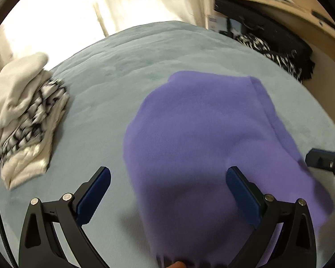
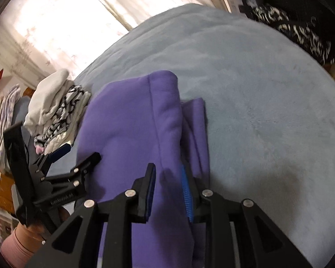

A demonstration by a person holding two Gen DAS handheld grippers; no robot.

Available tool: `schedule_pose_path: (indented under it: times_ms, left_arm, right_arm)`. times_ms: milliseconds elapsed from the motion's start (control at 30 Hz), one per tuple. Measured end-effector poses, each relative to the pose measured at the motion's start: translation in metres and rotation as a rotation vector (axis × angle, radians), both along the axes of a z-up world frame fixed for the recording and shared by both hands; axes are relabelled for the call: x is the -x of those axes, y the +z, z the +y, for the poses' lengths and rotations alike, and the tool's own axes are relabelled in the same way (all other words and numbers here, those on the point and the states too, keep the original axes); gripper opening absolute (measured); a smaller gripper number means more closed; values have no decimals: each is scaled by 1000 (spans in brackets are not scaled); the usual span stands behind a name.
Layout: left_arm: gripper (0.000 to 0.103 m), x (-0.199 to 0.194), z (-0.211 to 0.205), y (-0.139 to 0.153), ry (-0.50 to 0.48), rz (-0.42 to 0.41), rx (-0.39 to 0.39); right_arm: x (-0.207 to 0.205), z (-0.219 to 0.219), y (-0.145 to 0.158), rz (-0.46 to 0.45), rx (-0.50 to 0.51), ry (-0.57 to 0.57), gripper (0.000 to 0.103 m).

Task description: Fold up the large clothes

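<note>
The purple fleece garment (image 1: pixel 203 138) lies folded on the grey-blue bed (image 1: pixel 114 71), towards its near edge, with a stack of folded white and patterned clothes (image 1: pixel 26 116) well apart near the left edge. The left gripper (image 1: pixel 167 198) hangs over it with jaws spread wide and empty; the right gripper (image 2: pixel 167 192) straddles a fold, jaws narrowly parted and not pinching. It looks soft, light and floppy, so it is best taken at the doubled hem edges.

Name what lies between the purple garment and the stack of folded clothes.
Only bare blue-grey bedcover separates the purple garment from the stack of folded clothes, clearest in the left wrist view.
</note>
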State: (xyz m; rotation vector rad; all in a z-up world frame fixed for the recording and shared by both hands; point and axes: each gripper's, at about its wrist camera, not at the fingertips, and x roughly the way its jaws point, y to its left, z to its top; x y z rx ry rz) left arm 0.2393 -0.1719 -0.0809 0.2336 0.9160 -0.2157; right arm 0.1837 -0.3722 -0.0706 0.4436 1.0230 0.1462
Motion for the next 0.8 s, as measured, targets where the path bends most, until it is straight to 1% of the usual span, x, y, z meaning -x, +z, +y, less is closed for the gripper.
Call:
schedule_pose_path:
  times_ms: [67, 133, 167, 233, 300, 333, 367, 433, 500, 567, 633, 800]
  left_arm:
    - [102, 19, 10, 9, 10, 11, 41]
    - [102, 40, 17, 12, -7, 21, 65]
    - [102, 50, 19, 12, -15, 21, 64]
    - [102, 67, 22, 8, -21, 20, 57]
    - [102, 82, 25, 3, -19, 24, 67]
    - [102, 86, 27, -3, -18, 44, 79]
    - [102, 87, 28, -7, -13, 58, 89]
    - [102, 88, 36, -18, 10, 113, 155]
    - [102, 87, 42, -30, 29, 167, 216]
    - [102, 87, 46, -38, 42, 198, 255]
    - [102, 90, 48, -43, 40, 197, 272]
    - [102, 95, 52, -48, 46, 175, 284]
  right_arm:
    - [11, 8, 9, -22, 9, 20, 23]
    - [21, 17, 15, -41, 19, 46, 23]
    - [24, 23, 15, -43, 24, 59, 23]
    - [31, 34, 14, -46, 41, 90, 23]
    - [35, 44, 8, -40, 84, 109, 23]
    - [36, 47, 2, -29, 107, 112, 23]
    - [37, 48, -5, -11, 128, 109, 23]
    - [42, 45, -21, 36, 161, 93, 19]
    - [49, 43, -29, 44, 170, 87, 16]
    - [57, 45, -36, 51, 199, 88, 15]
    - [65, 49, -41, 39, 234, 89, 15]
    - [68, 51, -45, 36, 237, 68, 15]
